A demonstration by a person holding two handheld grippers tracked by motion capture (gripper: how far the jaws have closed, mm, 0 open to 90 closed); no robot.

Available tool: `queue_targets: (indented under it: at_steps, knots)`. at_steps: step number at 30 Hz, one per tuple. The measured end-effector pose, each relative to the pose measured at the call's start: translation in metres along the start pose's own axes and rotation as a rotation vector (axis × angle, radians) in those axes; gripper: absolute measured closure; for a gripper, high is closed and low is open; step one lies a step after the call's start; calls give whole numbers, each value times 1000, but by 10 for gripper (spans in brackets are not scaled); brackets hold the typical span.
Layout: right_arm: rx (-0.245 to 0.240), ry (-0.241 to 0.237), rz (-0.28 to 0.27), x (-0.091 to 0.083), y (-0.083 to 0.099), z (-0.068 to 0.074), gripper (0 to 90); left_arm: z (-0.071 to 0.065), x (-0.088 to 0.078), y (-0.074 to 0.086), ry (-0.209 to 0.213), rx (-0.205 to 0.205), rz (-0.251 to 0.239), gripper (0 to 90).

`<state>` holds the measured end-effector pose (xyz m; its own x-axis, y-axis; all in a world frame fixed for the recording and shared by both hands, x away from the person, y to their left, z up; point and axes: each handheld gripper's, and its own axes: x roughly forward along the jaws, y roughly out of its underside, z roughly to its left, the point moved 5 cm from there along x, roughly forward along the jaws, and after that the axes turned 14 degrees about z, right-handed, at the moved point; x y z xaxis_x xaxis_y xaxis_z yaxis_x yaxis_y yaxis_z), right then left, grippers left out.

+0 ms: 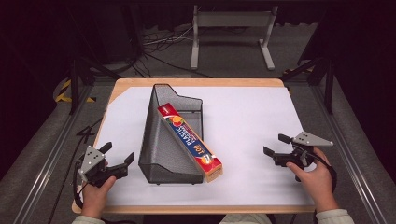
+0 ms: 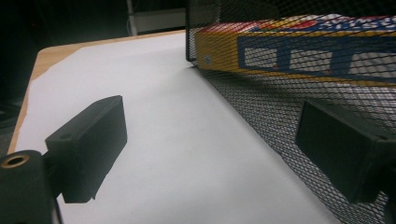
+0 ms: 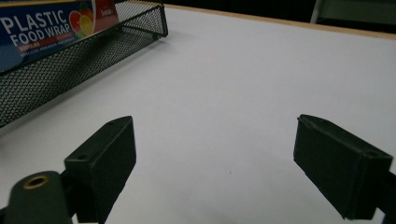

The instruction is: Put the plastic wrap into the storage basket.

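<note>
One black wire-mesh holder [image 1: 161, 149] stands on the table [image 1: 243, 140], its tall side wall a fine woven grid and its shape a wedge that narrows toward the far end. One long cardboard box of plastic food wrap [image 1: 190, 141] lies slantwise in it, glossy, printed in blue, red and yellow, with its near end jutting out past the mesh rim onto the white sheet that covers the table. The table's wooden edge shows as a pale border around that smooth, matt sheet.

Two grippers are in play, each held in one hand and each with two blocky black jaws of dull plastic. The left gripper [image 1: 116, 157] sits at the near left, just beside the holder's outer wall; its jaws stand wide apart with nothing between them. In the left gripper view the mesh wall [image 2: 299, 93] runs close behind the right-hand jaw, and the box [image 2: 299, 51] shows through the wire beyond it. The right gripper [image 1: 276, 144] hovers at the near right, jaws likewise spread and empty, well apart from the box, which in the right gripper view [image 3: 46, 28] lies far off to the upper left above bare white sheet
</note>
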<state>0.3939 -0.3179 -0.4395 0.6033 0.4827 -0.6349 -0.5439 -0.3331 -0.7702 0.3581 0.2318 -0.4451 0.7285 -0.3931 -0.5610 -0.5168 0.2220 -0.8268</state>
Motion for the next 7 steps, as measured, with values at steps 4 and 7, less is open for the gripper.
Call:
queue_targets:
  at_steps: [4, 7]
  knots:
    - [-12, -17, 3, 4, 2, 2, 137, 4, 3, 2, -29, -11, 19, 97]
    - [-3, -28, -6, 3, 1, 3, 136, 4, 2, 2, -25, -16, 11, 94]
